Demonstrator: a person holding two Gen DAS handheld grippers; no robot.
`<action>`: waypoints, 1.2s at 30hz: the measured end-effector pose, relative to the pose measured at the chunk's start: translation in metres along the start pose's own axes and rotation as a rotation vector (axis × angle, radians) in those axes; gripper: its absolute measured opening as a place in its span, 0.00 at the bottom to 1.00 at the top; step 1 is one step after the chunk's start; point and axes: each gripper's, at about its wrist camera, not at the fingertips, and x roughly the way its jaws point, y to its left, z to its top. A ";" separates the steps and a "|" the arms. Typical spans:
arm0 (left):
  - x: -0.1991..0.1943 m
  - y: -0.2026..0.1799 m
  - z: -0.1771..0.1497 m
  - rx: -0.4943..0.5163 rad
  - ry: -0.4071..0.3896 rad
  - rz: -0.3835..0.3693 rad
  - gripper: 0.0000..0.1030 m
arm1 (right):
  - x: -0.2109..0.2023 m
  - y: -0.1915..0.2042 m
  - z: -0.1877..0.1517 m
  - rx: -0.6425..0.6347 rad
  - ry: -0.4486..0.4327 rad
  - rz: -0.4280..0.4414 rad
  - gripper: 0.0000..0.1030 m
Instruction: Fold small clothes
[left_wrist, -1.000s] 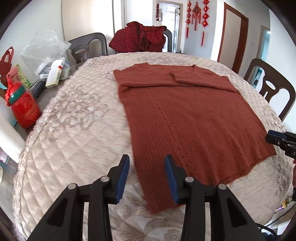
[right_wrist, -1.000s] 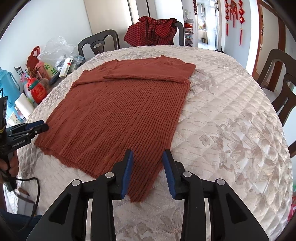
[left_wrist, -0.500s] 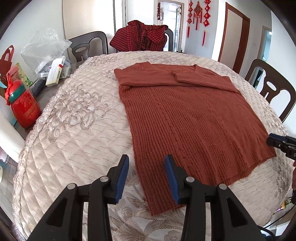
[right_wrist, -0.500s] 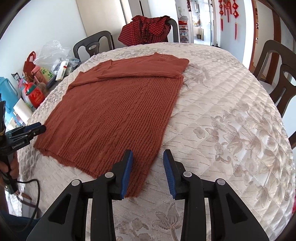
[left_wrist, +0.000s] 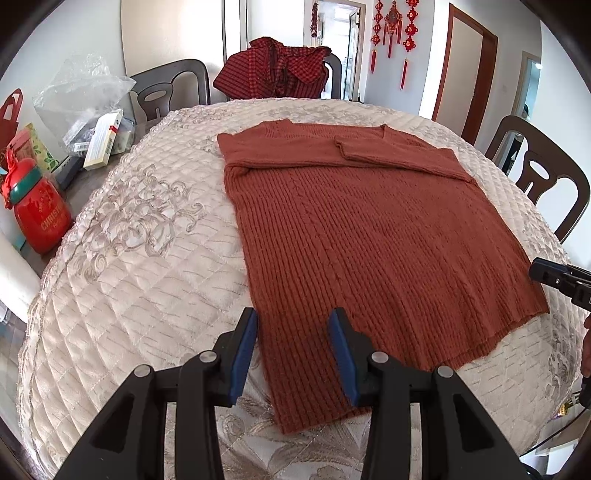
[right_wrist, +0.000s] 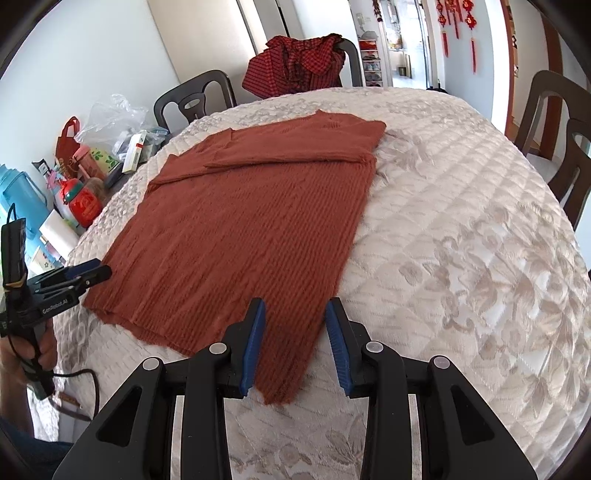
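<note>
A rust-red knit sweater (left_wrist: 369, 236) lies flat on the quilted cream table cover (left_wrist: 140, 258), its sleeves folded across the chest at the far end. My left gripper (left_wrist: 291, 321) hovers open just above the near left hem corner, nothing between its blue pads. In the right wrist view the same sweater (right_wrist: 258, 221) shows, and my right gripper (right_wrist: 295, 310) stands open over the near right hem corner. Each gripper also appears in the other view: the right gripper (left_wrist: 554, 277) at the sweater's right edge, the left gripper (right_wrist: 74, 277) held by a hand at its left edge.
A red checked garment (left_wrist: 273, 66) hangs on the far chair. Dark chairs (left_wrist: 539, 181) ring the table. At the table's left side stand a red bottle (left_wrist: 40, 214), a plastic bag (left_wrist: 81, 99) and boxes. The cover (right_wrist: 461, 240) is bare right of the sweater.
The right wrist view has rolled slightly, so the table now leans in it. The sweater has not moved, and both grippers keep the same opening.
</note>
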 end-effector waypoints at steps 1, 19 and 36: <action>0.000 0.000 -0.001 0.003 0.001 0.002 0.42 | -0.001 0.000 0.000 0.002 -0.003 0.000 0.34; 0.001 -0.002 -0.004 0.006 -0.011 -0.004 0.45 | 0.003 -0.005 -0.007 0.047 0.002 0.014 0.34; -0.015 0.006 -0.022 -0.032 -0.028 -0.130 0.38 | -0.002 0.004 -0.022 0.096 0.016 0.127 0.34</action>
